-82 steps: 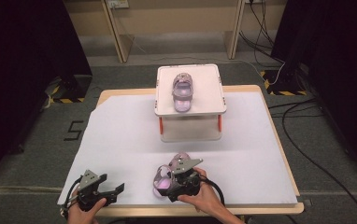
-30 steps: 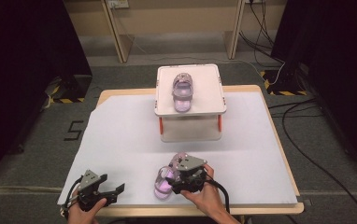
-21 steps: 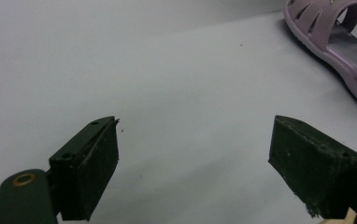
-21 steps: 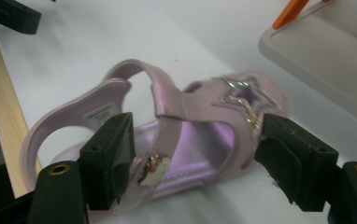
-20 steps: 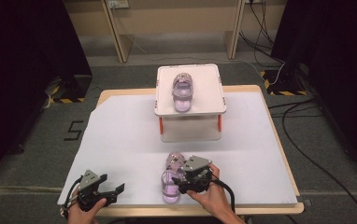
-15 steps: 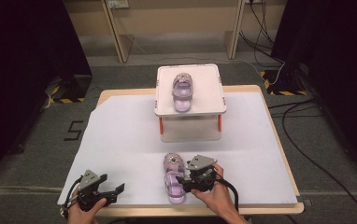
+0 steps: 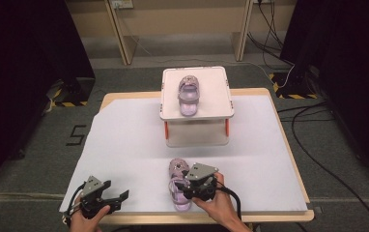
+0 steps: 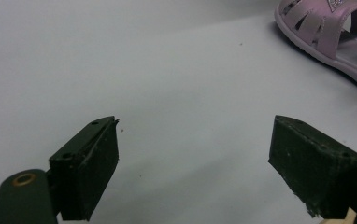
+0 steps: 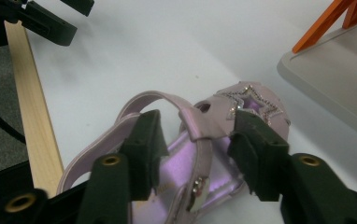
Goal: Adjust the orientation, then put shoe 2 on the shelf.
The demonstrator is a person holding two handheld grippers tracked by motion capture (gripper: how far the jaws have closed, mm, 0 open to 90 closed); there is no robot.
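A lilac sandal (image 7: 177,167) with a glittery star lies on the white table cover near the front edge, toe pointing away. My right gripper (image 7: 186,187) comes at it from the right, and its jaws have just been closing. In the right gripper view the ankle strap (image 9: 196,127) stands between the jaws of the right gripper (image 9: 193,136), with a gap on each side. A matching sandal (image 7: 189,92) rests on the white raised stand (image 7: 219,109). My left gripper (image 7: 118,200) stands open at the front left, and between its jaws (image 8: 193,163) is bare cover.
The stand has orange legs (image 7: 227,127) and sits at the middle back of the table. The table's wooden front edge (image 9: 29,116) runs close to the sandal's heel. The near sandal's toe (image 8: 326,32) shows at the upper right of the left gripper view.
The near sandal has turned from a slant to lie straight, toe away. The right gripper has shifted slightly right of it and its jaws have narrowed. The left gripper has kept still.
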